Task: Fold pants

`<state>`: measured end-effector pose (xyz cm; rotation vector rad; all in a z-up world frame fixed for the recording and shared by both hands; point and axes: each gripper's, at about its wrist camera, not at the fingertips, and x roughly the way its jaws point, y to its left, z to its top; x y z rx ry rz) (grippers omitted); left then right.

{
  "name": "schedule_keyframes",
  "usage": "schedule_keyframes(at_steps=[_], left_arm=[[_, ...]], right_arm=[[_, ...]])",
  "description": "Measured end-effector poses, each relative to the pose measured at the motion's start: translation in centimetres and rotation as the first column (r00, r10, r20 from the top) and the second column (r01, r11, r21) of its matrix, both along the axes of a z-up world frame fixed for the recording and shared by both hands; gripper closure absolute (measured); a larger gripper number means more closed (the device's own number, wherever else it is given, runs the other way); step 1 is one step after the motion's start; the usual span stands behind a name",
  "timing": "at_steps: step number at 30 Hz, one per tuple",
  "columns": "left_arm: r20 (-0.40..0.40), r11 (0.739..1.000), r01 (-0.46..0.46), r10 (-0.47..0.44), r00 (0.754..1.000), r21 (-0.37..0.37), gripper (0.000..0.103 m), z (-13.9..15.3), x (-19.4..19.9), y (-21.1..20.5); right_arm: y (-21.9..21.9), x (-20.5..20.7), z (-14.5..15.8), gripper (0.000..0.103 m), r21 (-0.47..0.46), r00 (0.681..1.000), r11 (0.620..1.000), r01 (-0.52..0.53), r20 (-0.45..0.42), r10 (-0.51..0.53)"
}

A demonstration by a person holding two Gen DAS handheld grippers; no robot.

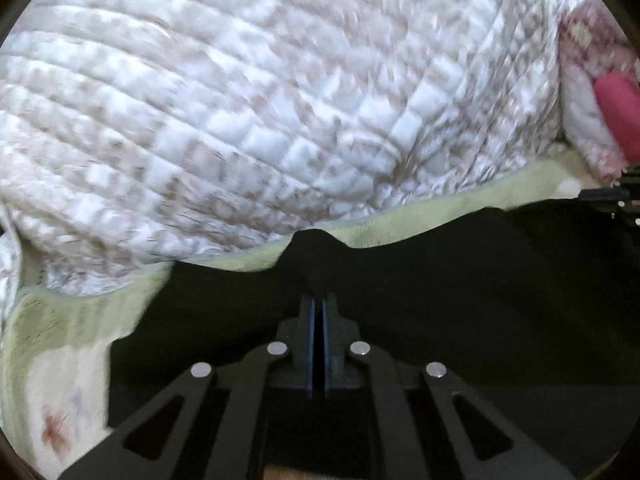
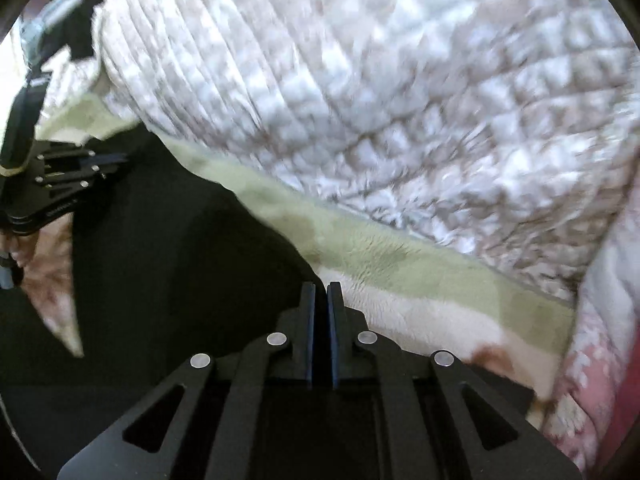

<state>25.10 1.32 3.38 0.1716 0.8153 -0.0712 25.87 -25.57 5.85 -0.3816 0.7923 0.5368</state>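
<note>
Black pants lie spread on a green and cream blanket. My left gripper is shut at the pants' far edge, where the cloth rises to a small peak just past the fingertips. In the right wrist view the pants fill the lower left. My right gripper is shut on their edge, right where black cloth meets the blanket. The left gripper also shows at the far left of that view, on the same edge. The right gripper shows at the right rim of the left wrist view.
A white and beige quilted cover is heaped just beyond the pants and fills the upper part of both views. Pink patterned bedding and a plain pink item lie at the right; the pink bedding borders the blanket.
</note>
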Motion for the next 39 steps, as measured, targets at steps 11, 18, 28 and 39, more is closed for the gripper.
schedule_keyframes(at_steps=[11,18,28,39], left_arm=[[0.059,0.983,0.000,0.011,0.998,-0.184,0.099,4.9,-16.8,1.9],[-0.087,0.973,-0.027,0.007,0.996,-0.231,0.098,0.0,-25.4,1.1],[-0.069,0.955,-0.109,0.094,0.993,-0.275,0.083,1.2,-29.2,2.8],[-0.090,0.986,-0.092,0.080,0.993,-0.137,0.056,-0.4,-21.0,-2.1]], right_arm=[[-4.7,-18.4,2.8,0.098,0.197,0.998,0.979,0.059,-0.020,-0.056],[-6.4,-24.5,-3.9,0.098,0.187,0.955,0.961,0.205,-0.253,-0.154],[-8.8,-27.8,-4.7,0.061,0.357,0.922,0.860,0.364,-0.270,-0.278],[-14.2,-28.2,-5.4,0.055,0.479,0.811,0.655,0.584,-0.324,-0.486]])
